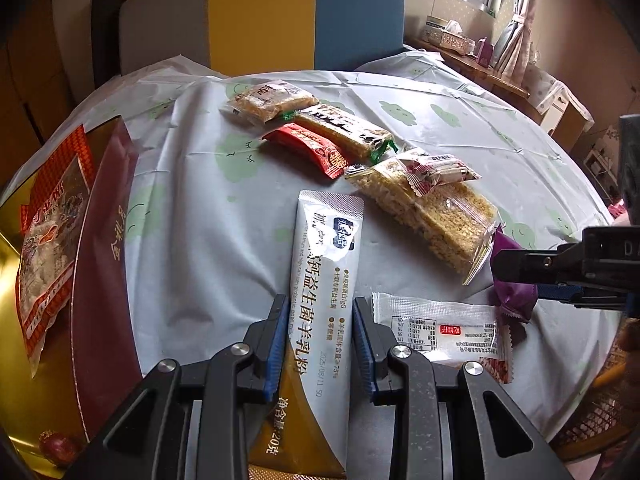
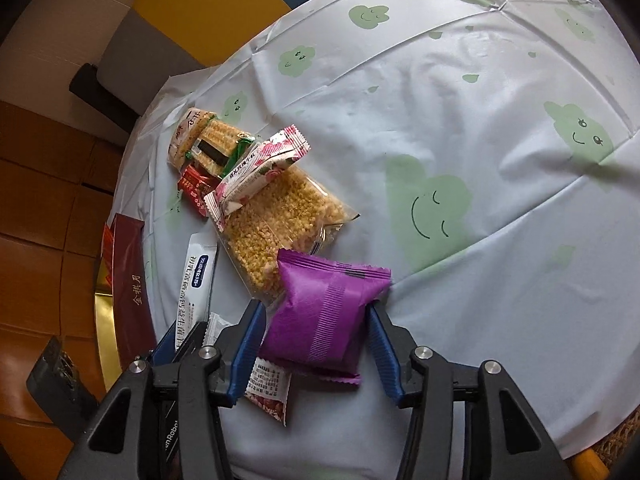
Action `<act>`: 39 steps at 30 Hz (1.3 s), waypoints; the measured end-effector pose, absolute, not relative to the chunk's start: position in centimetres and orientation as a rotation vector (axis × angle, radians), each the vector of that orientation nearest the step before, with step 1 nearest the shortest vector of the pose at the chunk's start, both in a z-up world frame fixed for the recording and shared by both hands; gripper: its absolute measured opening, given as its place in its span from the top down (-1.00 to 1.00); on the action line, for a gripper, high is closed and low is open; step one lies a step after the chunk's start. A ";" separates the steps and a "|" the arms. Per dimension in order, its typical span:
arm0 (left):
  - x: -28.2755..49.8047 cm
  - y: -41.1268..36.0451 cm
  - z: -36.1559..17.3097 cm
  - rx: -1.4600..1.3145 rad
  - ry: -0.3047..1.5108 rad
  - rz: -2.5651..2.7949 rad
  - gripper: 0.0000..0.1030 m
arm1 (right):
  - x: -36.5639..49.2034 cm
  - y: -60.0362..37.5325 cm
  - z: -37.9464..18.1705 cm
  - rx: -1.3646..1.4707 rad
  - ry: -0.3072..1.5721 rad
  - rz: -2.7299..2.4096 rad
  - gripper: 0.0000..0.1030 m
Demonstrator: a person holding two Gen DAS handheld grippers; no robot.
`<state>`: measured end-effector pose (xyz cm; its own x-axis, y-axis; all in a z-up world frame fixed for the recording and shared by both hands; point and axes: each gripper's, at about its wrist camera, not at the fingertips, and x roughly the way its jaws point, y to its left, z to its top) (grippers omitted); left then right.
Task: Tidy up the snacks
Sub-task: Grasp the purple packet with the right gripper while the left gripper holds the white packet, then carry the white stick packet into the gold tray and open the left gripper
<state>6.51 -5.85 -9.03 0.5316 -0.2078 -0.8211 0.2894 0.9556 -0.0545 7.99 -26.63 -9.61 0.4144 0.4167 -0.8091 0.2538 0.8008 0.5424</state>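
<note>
My left gripper (image 1: 320,344) is shut on a long silver and gold powder sachet (image 1: 320,280), whose far end rests on the tablecloth. A purple snack packet (image 2: 320,320) lies on the table between the fingers of my right gripper (image 2: 315,309). The jaws stand open, with a slim gap at the left pad. The packet partly covers a white packet with a red label (image 2: 268,388). In the left wrist view the right gripper (image 1: 516,280) reaches in from the right over the purple packet (image 1: 512,304), beside the white packet (image 1: 440,324).
Behind lie a clear bag of puffed rice cake (image 1: 432,216), a floral packet (image 1: 436,172), a red packet (image 1: 308,150), a seaweed bar (image 1: 344,128) and another clear pack (image 1: 268,100). A maroon and gold gift box (image 1: 104,260) holding a snack bag (image 1: 52,240) sits at the left table edge. A chair (image 1: 260,12) stands behind.
</note>
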 end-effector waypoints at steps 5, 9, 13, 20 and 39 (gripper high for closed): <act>6.6 -5.8 -9.0 0.090 0.967 -0.300 0.37 | 8.4 -25.1 -8.7 0.474 1.183 0.114 0.16; 6.6 -5.7 -9.0 0.082 0.967 -0.300 0.37 | 9.7 -25.0 -6.8 0.264 1.169 0.035 0.16; 6.6 -5.7 -9.1 0.077 0.964 -0.302 0.37 | 12.2 -27.2 -6.9 0.141 1.216 -0.055 0.16; 6.5 -6.2 -8.9 0.110 0.962 -0.289 0.42 | 14.3 -29.5 -9.7 0.137 1.320 -0.029 0.13; 6.3 4.4 -1.2 -0.228 0.871 -0.151 0.48 | 13.9 -29.2 -9.7 0.080 1.300 -0.029 0.12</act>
<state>6.27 4.45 -1.17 0.6354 -0.2235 -0.7391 0.0387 0.9652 -0.2587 13.87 -29.22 -9.66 0.2680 0.0232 -0.9631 0.0663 0.9969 0.0425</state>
